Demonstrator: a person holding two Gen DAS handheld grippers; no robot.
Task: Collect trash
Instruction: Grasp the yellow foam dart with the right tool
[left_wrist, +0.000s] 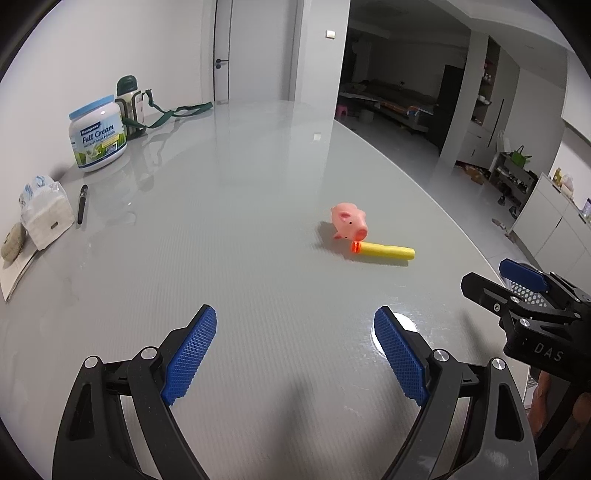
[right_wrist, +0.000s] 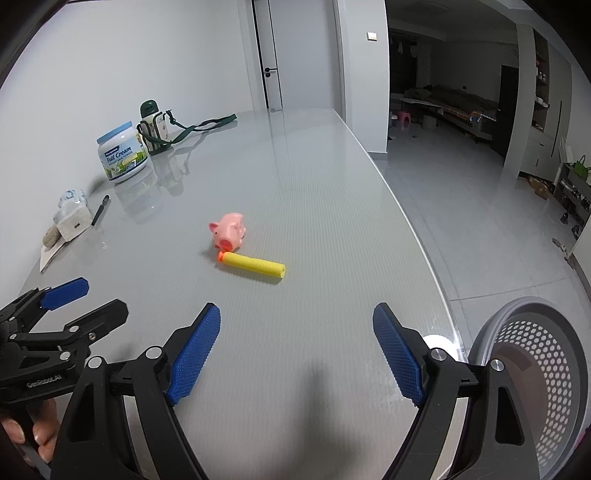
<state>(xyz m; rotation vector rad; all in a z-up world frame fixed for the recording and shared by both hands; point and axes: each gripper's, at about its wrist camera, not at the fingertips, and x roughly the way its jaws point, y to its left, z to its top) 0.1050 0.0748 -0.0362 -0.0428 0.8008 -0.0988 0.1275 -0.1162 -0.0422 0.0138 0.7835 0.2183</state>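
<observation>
A pink toy pig (left_wrist: 349, 221) (right_wrist: 229, 232) stands on the grey table (left_wrist: 240, 184) (right_wrist: 295, 192), its snout at the orange tip of a yellow foam dart (left_wrist: 386, 252) (right_wrist: 255, 265) lying beside it. My left gripper (left_wrist: 295, 354) hovers open over the near table, well short of both, nothing between its blue pads. My right gripper (right_wrist: 297, 354) is also open and empty, the dart ahead and slightly left of it. Each gripper shows in the other's view: the right gripper (left_wrist: 495, 284) at the right edge, the left gripper (right_wrist: 88, 299) at the left edge.
A perforated grey bin (right_wrist: 535, 369) stands off the table's right edge by my right gripper. Along the left wall sit a milk powder tub (left_wrist: 98, 134) (right_wrist: 123, 153), a green-capped bottle (left_wrist: 129, 101) with strap, a tissue pack (left_wrist: 46, 214) and a black pen (left_wrist: 82, 204).
</observation>
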